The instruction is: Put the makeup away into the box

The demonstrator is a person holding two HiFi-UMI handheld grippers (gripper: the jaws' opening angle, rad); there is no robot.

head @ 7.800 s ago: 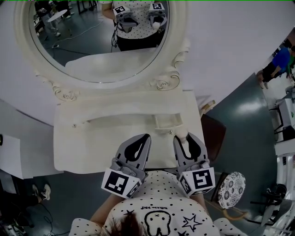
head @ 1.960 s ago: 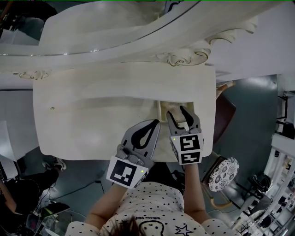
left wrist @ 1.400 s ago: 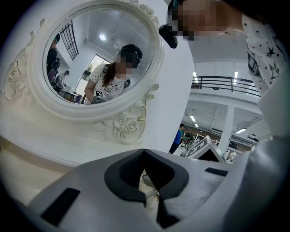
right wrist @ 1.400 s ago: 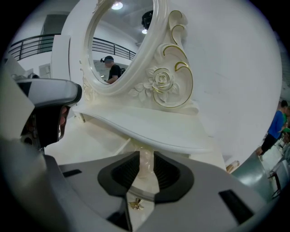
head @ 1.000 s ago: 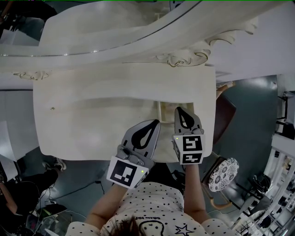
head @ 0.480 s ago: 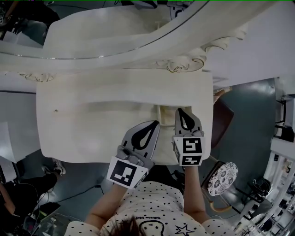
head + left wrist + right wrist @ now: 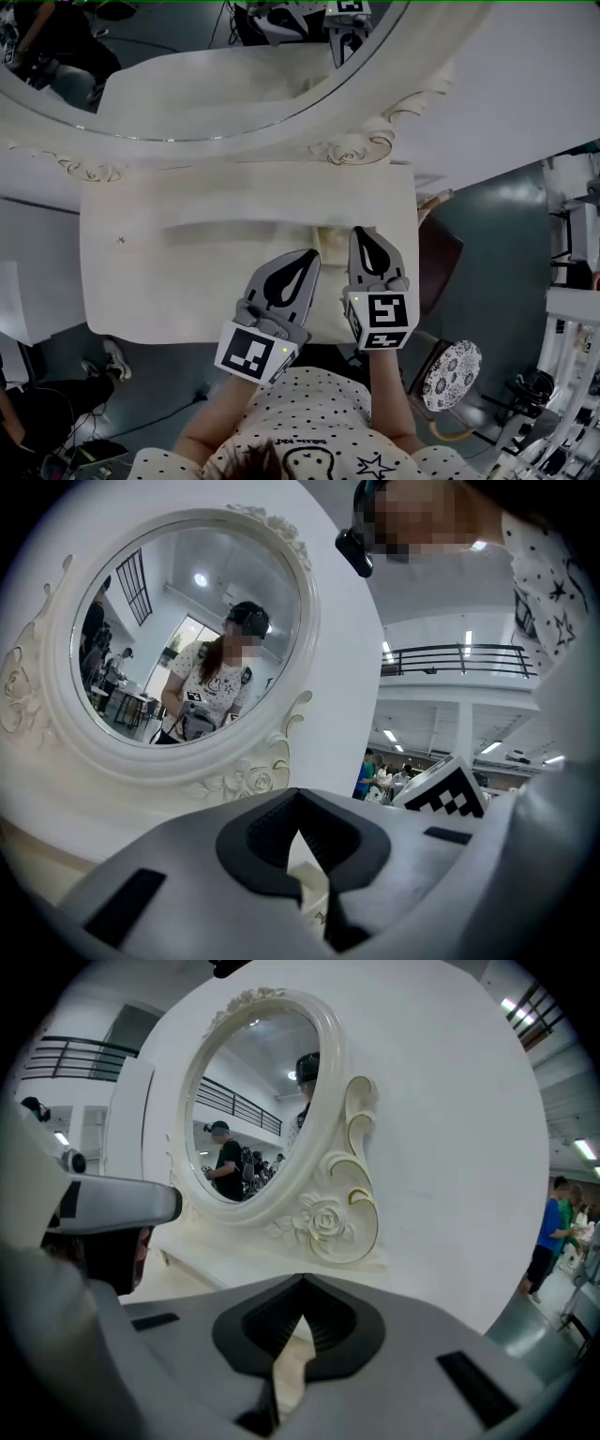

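- My head camera sits above the mirror [image 7: 216, 84]. It looks steeply down on its lower frame, the table [image 7: 178, 272] below it, my left tongs [image 7: 309, 257] and my right tongs [image 7: 362, 234].
- The left tongs' camera looks along its jaws, close up at the mirror from slightly right of it, and catches the right tongs' cube.
- The right tongs' camera faces the mirror slantwise from farther right.
- All three share the mirror's rose carving [image 7: 323, 1222].

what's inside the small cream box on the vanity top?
Only part of the small cream open box shows on the white vanity tabletop; the shut right gripper hides its inside, so contents can't be told.
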